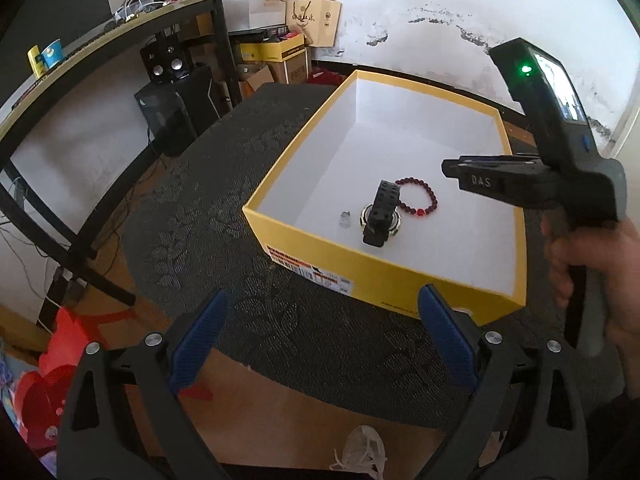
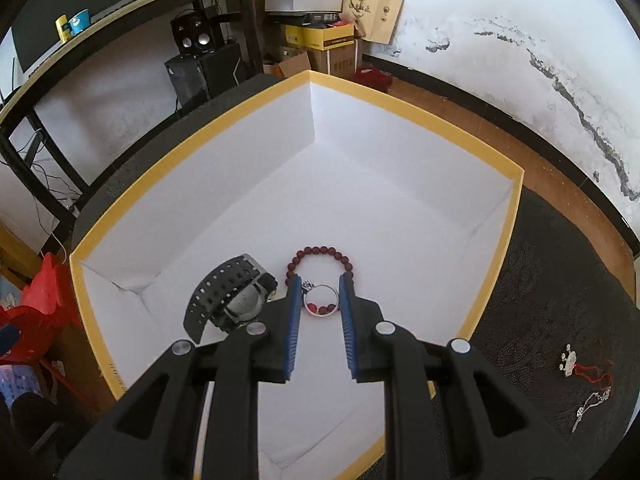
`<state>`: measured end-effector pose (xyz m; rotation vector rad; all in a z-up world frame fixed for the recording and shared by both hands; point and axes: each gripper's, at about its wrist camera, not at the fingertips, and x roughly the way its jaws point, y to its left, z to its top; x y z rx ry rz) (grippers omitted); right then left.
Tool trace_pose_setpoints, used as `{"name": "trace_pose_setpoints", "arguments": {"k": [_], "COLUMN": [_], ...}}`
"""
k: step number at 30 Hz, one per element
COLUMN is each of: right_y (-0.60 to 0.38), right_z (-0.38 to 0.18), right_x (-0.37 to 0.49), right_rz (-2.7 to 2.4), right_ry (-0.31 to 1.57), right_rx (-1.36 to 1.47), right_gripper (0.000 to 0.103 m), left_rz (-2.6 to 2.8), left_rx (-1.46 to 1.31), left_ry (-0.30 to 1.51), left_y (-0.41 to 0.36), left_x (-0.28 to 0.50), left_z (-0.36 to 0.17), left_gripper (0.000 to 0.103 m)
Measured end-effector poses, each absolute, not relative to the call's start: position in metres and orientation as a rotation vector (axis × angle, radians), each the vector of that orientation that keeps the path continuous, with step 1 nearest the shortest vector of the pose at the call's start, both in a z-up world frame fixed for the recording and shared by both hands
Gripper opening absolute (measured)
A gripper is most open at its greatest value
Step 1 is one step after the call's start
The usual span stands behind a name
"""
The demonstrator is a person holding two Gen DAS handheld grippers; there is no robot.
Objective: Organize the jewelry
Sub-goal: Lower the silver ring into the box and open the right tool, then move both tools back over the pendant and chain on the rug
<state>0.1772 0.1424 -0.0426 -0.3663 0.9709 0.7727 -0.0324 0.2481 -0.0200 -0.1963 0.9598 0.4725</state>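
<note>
A yellow box with a white inside [image 1: 384,280] [image 2: 496,264] stands on the dark mat. In it lie a black watch [image 1: 380,212] [image 2: 228,296], a red bead bracelet [image 1: 424,196] [image 2: 320,254] and a small clear ring [image 1: 345,219]. My right gripper [image 2: 320,296] is shut on a silver ring [image 2: 320,294] and holds it over the box floor above the bracelet. In the left wrist view the right gripper [image 1: 450,168] hangs over the box's right side. My left gripper [image 1: 320,304] is open and empty, in front of the box's near wall.
On the mat right of the box lie a white charm on a red cord [image 2: 576,364] and a silver necklace piece [image 2: 588,404]. A black-framed desk [image 1: 120,40], speakers [image 1: 166,60] and cartons [image 1: 276,56] stand at the back left. Red bags [image 1: 48,380] sit at the lower left.
</note>
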Motion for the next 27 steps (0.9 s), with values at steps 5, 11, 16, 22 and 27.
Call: {"name": "trace_pose_setpoints", "arguments": {"k": [5, 11, 16, 22, 27], "right_y": [0.145, 0.144, 0.139, 0.135, 0.113], "right_z": [-0.046, -0.047, -0.039, -0.027, -0.016], "right_x": [0.178, 0.177, 0.175, 0.168, 0.163], "right_rz": [0.774, 0.787, 0.808, 0.828, 0.818], "right_ry": [0.975, 0.974, 0.937, 0.908, 0.906], "right_rx": [-0.374, -0.367, -0.337, -0.336, -0.334], "right_gripper": [0.019, 0.020, 0.080, 0.088, 0.088], "left_rz": [0.465, 0.461, 0.456, 0.459, 0.456], "left_rx": [-0.208, -0.199, -0.188, -0.175, -0.161], "left_ry": [0.966, 0.970, 0.973, 0.971, 0.961], "left_y": [0.244, 0.239, 0.235, 0.228, 0.219], "left_x": [-0.037, -0.037, -0.036, -0.035, -0.031], "left_z": [-0.023, -0.022, -0.021, -0.017, -0.010], "left_gripper": [0.093, 0.093, 0.093, 0.093, 0.093]}}
